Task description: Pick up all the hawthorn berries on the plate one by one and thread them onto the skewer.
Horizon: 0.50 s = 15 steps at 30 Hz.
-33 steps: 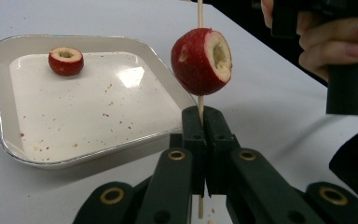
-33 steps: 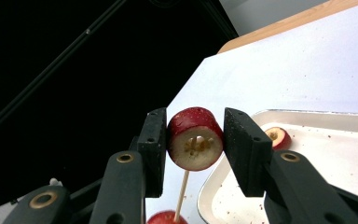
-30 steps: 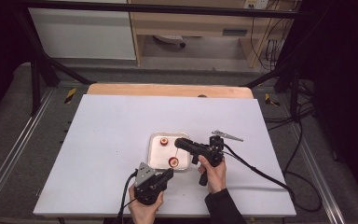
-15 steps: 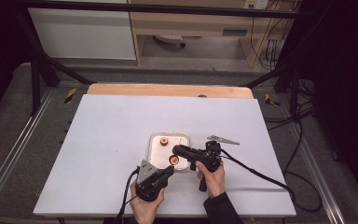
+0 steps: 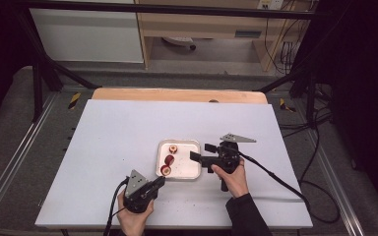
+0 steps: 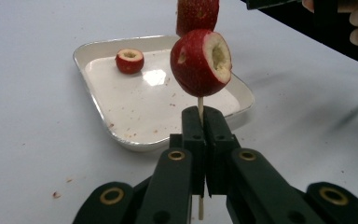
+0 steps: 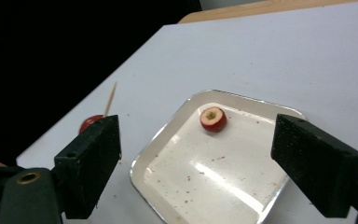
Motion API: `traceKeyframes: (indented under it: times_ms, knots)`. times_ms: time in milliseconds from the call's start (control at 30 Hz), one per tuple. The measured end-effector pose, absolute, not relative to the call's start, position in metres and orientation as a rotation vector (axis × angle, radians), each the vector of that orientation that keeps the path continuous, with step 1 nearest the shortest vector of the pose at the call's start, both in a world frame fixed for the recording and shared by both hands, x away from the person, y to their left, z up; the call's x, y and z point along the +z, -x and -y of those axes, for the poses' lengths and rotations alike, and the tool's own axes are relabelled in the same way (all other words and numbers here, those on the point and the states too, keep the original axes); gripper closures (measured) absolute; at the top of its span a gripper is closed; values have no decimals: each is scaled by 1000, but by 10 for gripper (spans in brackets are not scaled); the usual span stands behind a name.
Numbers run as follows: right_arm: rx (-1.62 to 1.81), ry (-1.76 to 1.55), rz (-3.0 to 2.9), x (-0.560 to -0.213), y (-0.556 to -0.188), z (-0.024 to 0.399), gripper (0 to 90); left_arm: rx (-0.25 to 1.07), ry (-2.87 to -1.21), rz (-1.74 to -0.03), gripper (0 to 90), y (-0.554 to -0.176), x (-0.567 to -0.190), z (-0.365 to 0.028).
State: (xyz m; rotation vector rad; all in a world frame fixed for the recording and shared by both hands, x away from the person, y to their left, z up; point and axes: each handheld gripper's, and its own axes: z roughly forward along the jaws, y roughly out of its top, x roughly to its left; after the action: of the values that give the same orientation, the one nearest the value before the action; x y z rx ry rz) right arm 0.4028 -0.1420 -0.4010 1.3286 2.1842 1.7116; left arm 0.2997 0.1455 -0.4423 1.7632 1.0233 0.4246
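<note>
White table top [image 5: 103,162] on a wooden bench, far wooden edge [image 5: 177,95] bare; grey floor both sides, black frame struts left and right, pale cabinet [image 5: 86,34] and wooden shelf unit [image 5: 202,24] beyond. Red-brown crumbs scattered on the white surface near the front.

High view, left to right: left gripper [image 5: 153,185] low at the near edge, held in a hand [image 5: 133,220], cable trailing off the front. Just beyond its tip, white tray [image 5: 193,144], roughly mid-table. Two red fruit pieces [image 5: 168,165] strung on a skewer over the tray's near-left part; one loose fruit piece [image 5: 173,149] lying in the tray's far-left part. Right of the tray, right gripper [image 5: 202,152], tips at the tray's right rim, black cable running off to the right.

Left gripper view: jaws pressed together on the thin wooden skewer [image 6: 200,108], stick upright between the pads, cored fruit piece [image 6: 200,63] threaded above, a second one cut off by the top edge. Skewer itself too thin to make out from above.

Right gripper view: black pads [image 7: 91,161] wide apart, just opened, nothing between them, tray floor and loose piece [image 7: 213,118] beyond. Skewer tip [image 7: 111,98] angled behind the left pad. Hollow core of the loose piece plain here, unclear from above.
</note>
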Motion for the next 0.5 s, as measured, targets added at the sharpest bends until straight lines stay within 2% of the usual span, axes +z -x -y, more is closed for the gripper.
traceKeyframes:
  times_ms: [267, 500]
  knots:
    - [1428, -1209, -2383, -395, -428, 115, 134, 413, -1777, -1035, 884, -299, -442, -165]
    - [1234, -1161, -2499, -392, -451, 83, 155, 425, -1769, -1071, 884, -299, -443, -184]
